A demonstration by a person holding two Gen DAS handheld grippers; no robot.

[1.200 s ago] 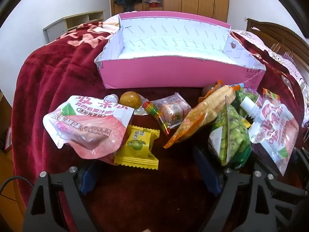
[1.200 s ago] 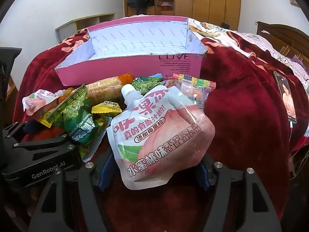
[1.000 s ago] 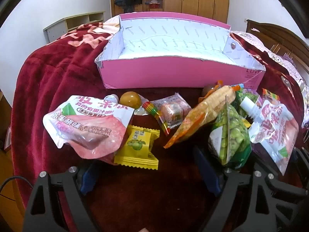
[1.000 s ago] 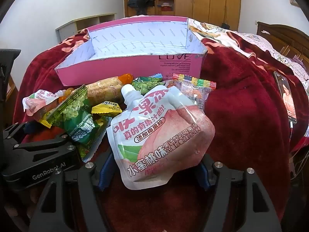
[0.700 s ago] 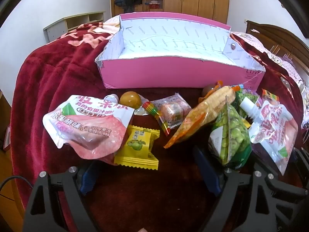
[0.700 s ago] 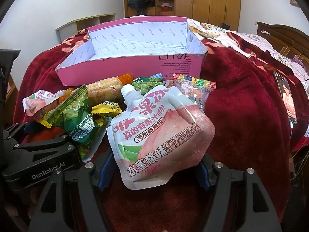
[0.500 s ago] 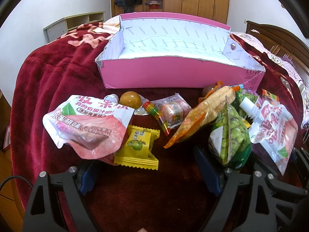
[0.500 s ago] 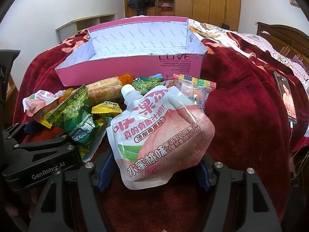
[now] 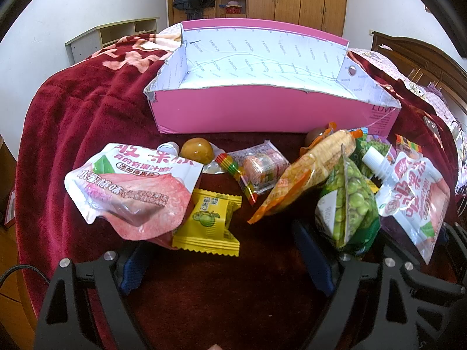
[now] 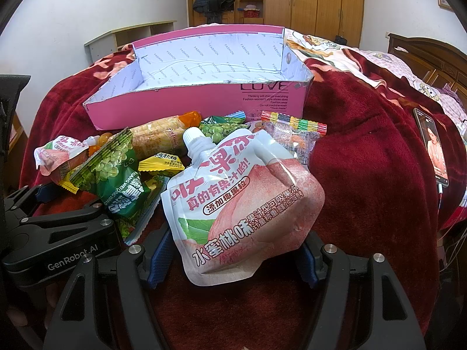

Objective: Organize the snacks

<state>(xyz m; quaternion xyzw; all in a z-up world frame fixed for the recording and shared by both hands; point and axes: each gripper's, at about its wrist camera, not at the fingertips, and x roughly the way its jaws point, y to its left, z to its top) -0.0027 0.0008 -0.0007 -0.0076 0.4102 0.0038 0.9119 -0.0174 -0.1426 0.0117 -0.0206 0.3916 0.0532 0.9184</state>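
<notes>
An empty pink box (image 9: pixel 262 110) with a white lining stands on the red blanket; it also shows in the right wrist view (image 10: pixel 189 102). Snacks lie in front of it: a peach jelly pouch (image 9: pixel 131 192), a yellow candy packet (image 9: pixel 208 223), a round brown sweet (image 9: pixel 197 150), a clear wrapped cake (image 9: pixel 259 167), a corn-shaped snack (image 9: pixel 309 172) and a green pea bag (image 9: pixel 347 204). My left gripper (image 9: pixel 221 265) is open and empty, just short of the yellow packet. My right gripper (image 10: pixel 232 258) is open, its fingers either side of a second peach pouch (image 10: pixel 242 198).
A phone (image 10: pixel 432 148) lies on the blanket at the right. A rainbow-edged clear packet (image 10: pixel 294 134) lies behind the right pouch. The left gripper's body (image 10: pixel 58 233) sits close at the right view's left. Wardrobes and a low shelf stand behind the bed.
</notes>
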